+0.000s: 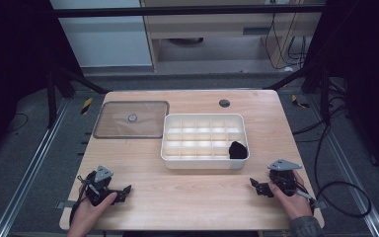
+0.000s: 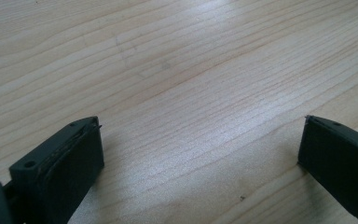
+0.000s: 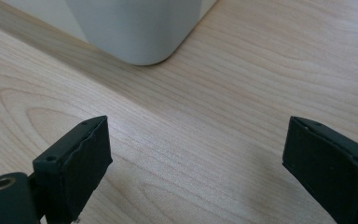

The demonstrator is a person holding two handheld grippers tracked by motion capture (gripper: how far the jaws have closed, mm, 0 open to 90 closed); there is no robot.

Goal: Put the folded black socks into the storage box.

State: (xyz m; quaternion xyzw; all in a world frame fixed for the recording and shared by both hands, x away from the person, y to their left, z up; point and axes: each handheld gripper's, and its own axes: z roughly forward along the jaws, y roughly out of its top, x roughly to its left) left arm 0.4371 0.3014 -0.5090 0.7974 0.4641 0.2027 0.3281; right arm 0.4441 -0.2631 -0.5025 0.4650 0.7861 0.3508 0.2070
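Tools both resting low on wooden surface [image 1: 187,197], jaws spread wide, nothing held: left tool [image 1: 121,190], right tool [image 1: 257,186]. White divided tray [image 1: 205,142] centred beyond, black object [image 1: 237,149] in near-right compartment; clear lid [image 1: 131,119] beside tray. Start judged; reach toward tray needed next.

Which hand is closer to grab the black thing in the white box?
Probably the right gripper. The black thing sits in the white box's near right corner compartment, on that gripper's side. The left gripper rests farther off, past the box's other end.

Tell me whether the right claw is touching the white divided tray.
Apart. In the right gripper view the open right claw has bare wood between its jaws and the tray's rounded corner; the high view also shows table between them.
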